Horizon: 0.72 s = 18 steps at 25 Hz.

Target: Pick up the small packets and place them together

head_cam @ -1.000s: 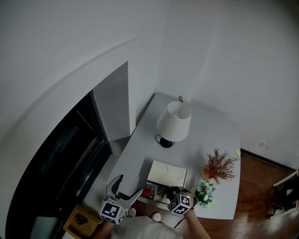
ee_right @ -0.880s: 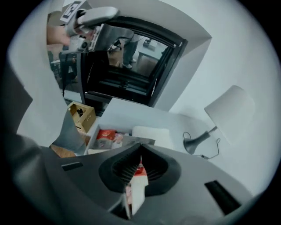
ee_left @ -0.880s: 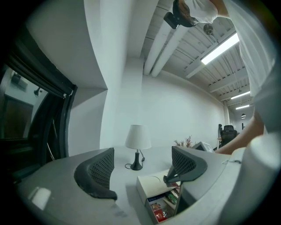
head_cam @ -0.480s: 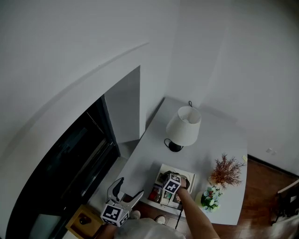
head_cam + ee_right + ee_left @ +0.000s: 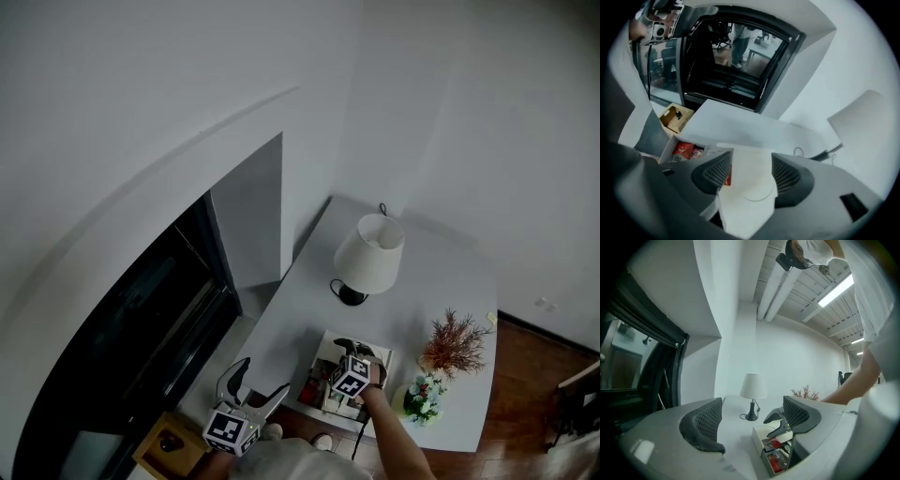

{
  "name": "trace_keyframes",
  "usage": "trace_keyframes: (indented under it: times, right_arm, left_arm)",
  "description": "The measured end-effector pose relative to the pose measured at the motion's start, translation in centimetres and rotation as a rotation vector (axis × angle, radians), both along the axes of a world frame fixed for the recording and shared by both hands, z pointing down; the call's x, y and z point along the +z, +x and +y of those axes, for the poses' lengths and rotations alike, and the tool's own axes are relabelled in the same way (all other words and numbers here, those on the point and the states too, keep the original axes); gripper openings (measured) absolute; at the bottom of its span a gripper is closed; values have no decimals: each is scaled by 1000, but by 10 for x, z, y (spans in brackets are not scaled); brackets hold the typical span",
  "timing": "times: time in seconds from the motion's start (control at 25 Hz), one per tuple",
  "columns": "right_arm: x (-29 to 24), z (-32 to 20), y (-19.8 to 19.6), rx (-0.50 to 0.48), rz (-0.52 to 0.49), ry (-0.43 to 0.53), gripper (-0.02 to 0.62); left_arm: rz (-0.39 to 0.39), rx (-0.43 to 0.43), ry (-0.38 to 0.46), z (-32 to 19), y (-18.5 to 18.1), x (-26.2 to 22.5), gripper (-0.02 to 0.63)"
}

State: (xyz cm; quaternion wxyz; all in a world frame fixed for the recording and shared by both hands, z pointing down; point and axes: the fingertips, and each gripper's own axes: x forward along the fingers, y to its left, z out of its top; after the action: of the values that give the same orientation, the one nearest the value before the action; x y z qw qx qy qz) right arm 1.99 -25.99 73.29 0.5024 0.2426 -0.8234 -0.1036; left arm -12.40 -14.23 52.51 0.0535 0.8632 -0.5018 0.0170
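A white box (image 5: 330, 345) sits at the table's near edge; its open compartments hold small red packets (image 5: 313, 386), also seen as red packets (image 5: 775, 444) and red packets (image 5: 685, 150). My right gripper (image 5: 349, 348) hangs over the box, pointing down at its white lid (image 5: 749, 187). Its jaws have just been opening and stand apart, pressing on nothing. The edge of one red packet (image 5: 727, 174) shows beside the left pad. My left gripper (image 5: 259, 377) is held level, off the table's near left edge, open and empty, as the left gripper (image 5: 752, 420) view shows.
A white-shaded lamp (image 5: 369, 257) stands mid-table, with a dried plant (image 5: 455, 342) and a small flower pot (image 5: 421, 395) right of the box. A cardboard box (image 5: 165, 441) is on the floor at the left, below a dark glass wall (image 5: 131, 319).
My right gripper has moved from the box's near right corner to above the box, and its jaws have spread apart. The left gripper has stayed put.
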Motion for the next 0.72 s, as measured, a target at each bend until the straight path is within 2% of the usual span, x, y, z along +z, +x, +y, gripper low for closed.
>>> trace_keyframes:
  times: [0.08,0.24,0.4,0.56,0.72]
  right_arm:
    - [-33,-3,8,83,-115,91,285]
    - [-99,7,35,264,-428,168,285]
    - [-171,40,69,385,-721,276,284]
    - [-230,81,110,496,-885,459,284]
    - [-252,116,143,583,-955,587,282]
  left_arm:
    - [2,18,-2,-3,5,2,402]
    - [-4,77,5,-11,23,-3,402]
    - [4,149,24,-18,47,-11,391]
    - [14,202,49,-22,69,-23,389]
    - [29,228,83,-26,85,-27,388]
